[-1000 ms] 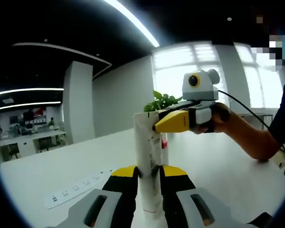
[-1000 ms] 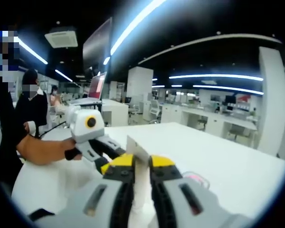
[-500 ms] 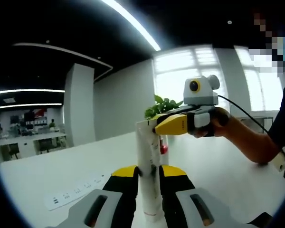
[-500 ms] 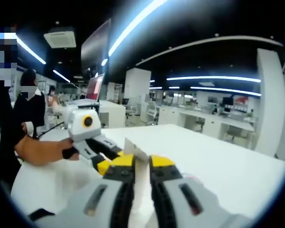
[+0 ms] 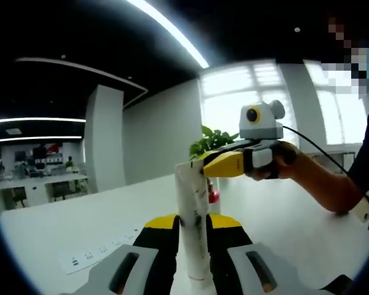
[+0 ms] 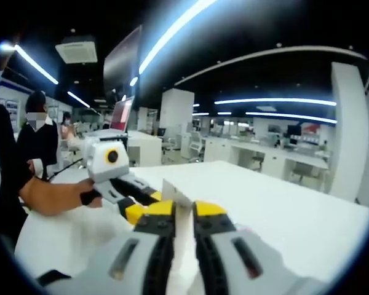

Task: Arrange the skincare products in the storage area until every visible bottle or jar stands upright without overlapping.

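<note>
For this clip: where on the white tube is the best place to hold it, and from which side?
The white tube stands upright with its flat crimped end on top. Probably best is the round lower body, approached level from the side, as the left hand-held gripper does. The right hand-held gripper pinches the thin crimp, likely a weaker hold.

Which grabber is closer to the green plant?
Right, probably. The right gripper pinches the top of the white tube, just in front of the plant. The left gripper clamps the tube lower down, further from it.
</note>
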The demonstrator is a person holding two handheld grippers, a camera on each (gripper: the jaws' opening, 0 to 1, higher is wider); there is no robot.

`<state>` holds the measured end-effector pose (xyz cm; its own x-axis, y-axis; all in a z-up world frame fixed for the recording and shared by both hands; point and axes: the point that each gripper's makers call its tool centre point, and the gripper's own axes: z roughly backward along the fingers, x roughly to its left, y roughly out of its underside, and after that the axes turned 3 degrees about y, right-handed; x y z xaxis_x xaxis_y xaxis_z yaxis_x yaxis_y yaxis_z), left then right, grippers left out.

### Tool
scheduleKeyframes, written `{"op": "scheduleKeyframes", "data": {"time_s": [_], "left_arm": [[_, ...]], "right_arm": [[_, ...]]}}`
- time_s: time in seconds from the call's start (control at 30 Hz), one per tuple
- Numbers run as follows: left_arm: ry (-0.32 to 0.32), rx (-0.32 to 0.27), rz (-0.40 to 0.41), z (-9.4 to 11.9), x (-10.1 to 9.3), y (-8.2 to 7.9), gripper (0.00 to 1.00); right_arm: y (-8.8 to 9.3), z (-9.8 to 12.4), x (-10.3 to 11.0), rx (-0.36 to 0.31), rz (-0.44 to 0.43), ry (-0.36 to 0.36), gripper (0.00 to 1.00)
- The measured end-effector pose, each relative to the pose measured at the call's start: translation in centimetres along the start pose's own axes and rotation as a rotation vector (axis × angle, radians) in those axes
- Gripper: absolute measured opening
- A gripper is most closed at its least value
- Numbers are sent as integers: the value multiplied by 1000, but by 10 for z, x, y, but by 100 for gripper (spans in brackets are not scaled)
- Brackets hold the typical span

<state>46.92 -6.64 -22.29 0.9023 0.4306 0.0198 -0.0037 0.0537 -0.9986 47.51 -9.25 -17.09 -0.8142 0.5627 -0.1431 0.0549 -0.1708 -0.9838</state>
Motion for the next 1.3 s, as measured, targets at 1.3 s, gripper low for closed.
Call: {"op": "scheduleKeyframes", "data": {"time_s": [1.3], "left_arm": [[-17, -27, 4, 7, 5, -10, 27]], "right_arm": [[-27, 17, -7, -70, 19, 52, 9]]}}
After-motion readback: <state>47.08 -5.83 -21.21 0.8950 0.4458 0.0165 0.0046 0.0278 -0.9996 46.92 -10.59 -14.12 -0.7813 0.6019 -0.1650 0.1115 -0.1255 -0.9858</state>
